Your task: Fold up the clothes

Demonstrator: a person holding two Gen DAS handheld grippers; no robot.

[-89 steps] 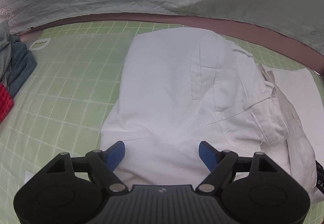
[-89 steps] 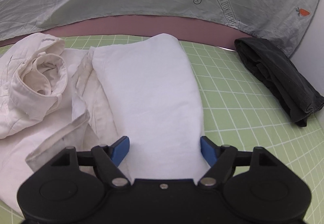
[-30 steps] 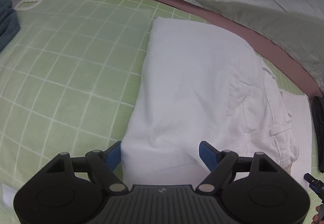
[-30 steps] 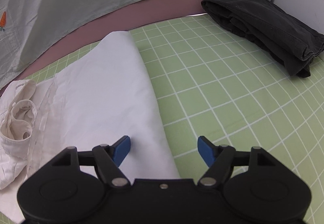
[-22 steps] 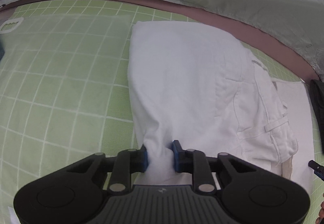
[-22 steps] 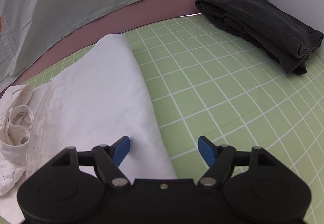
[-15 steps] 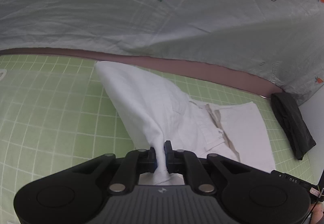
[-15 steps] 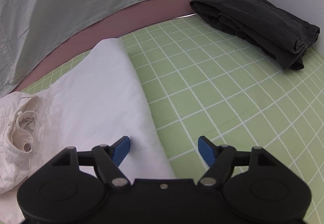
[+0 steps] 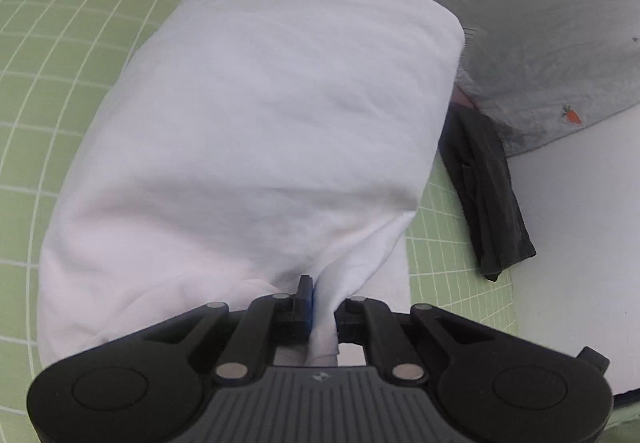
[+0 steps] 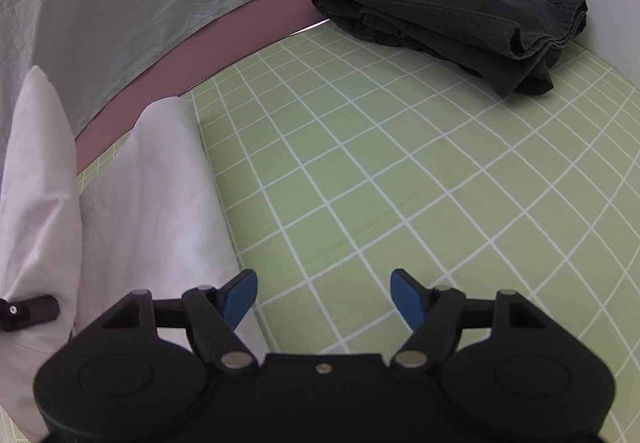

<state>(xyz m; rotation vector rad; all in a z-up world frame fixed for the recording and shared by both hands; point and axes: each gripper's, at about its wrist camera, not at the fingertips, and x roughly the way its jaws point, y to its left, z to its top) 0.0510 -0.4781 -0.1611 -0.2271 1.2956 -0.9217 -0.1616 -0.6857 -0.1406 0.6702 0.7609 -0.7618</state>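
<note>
The left claw (image 9: 316, 307) is pinched tight on a bunch of the white trousers (image 9: 256, 131) — the cloth runs up from between its blue pads and spreads out in a big puffy sheet in front of the camera. That sheet looks lifted off the green grid mat (image 10: 400, 171), with the rest of the white cloth lying flat on the mat under it; in the right wrist view you can see the raised part on the far left and the flat part just beside it. The right claw (image 10: 322, 297) is spread wide and holds nothing. It hangs over the mat with one blue pad right at the edge of the flat white cloth and the other over bare green squares. A folded black garment (image 10: 452, 23) sits near the far right corner, well apart from the white one, and a grey sheet with carrots (image 9: 540, 23) hangs behind. I think the step now is folding the trousers over — one end is being carried across the other. Next, the held end needs to come down so its edge lines up with the flat part below, then the left claw can let go. The right claw could press or smooth the cloth so it stays neat.
</note>
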